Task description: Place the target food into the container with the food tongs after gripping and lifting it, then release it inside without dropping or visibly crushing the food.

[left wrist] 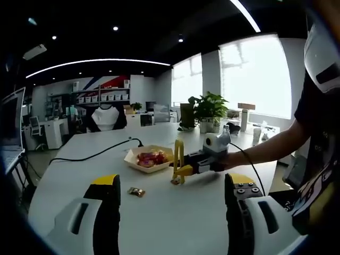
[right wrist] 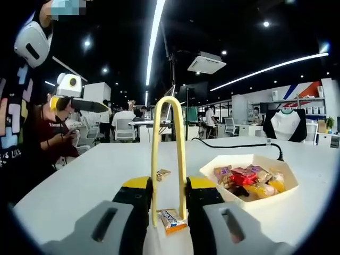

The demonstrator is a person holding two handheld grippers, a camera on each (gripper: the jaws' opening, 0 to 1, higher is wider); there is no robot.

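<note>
- In the right gripper view, the right tongs (right wrist: 169,204) are squeezing a pair of yellow food tongs (right wrist: 168,154), whose closed loop end is sticking up and away from the camera.
- The two yellow arms are running down between the jaws, so the long axis is lining up with the gripper's own forward line.
- The tips are pinching a small wrapped snack (right wrist: 172,219), which is sitting down low near the counter (right wrist: 95,170). Can't really tell if it's touching the surface or just off it.
- The snack's long side is lying crosswise to the yellow arms, orange end pointing right.
- The white paper container (right wrist: 249,178) is sitting just to the right, already holding a pile of wrapped treats.
- Another small wrapped candy (right wrist: 162,173) is lying on the counter beyond the grippers, left of the container.
- In the left gripper view, the left tongs (left wrist: 170,212) are hanging wide open over the counter, gripping nothing, with the loose candy (left wrist: 136,191) lying between them further out.
</note>
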